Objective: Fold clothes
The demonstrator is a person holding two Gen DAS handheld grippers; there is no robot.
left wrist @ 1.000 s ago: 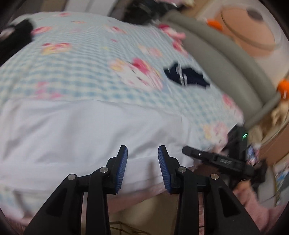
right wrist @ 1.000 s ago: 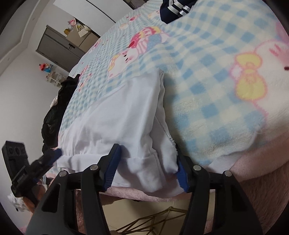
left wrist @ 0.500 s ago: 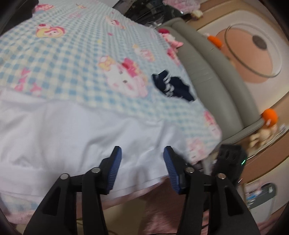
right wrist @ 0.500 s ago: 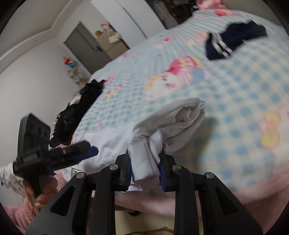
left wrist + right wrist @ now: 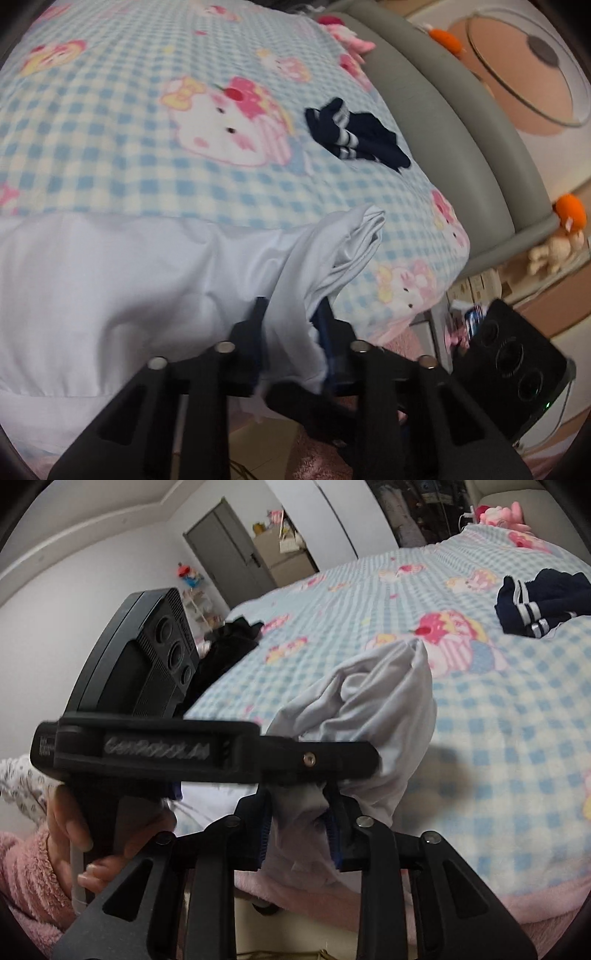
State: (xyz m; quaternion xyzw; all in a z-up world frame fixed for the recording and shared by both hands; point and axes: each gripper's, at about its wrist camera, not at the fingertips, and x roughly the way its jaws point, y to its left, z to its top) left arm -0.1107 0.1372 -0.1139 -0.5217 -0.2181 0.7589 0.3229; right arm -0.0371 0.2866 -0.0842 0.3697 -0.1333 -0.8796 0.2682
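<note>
Blue checked bedspread [image 5: 110,110], grey padded headboard [image 5: 461,122], white walls [image 5: 55,609], grey door [image 5: 229,557]

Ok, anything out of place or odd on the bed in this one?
Both grippers, left and right, pinch the same bunched end of the white garment, nearly touching each other. A dark navy item lies crumpled on the checked blanket. Nothing looks spilled or damaged.

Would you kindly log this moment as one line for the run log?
step: fold clothes | left gripper: shut on white garment | right gripper: shut on white garment | garment edge bunched, lifted off bed | dark socks untouched
</note>
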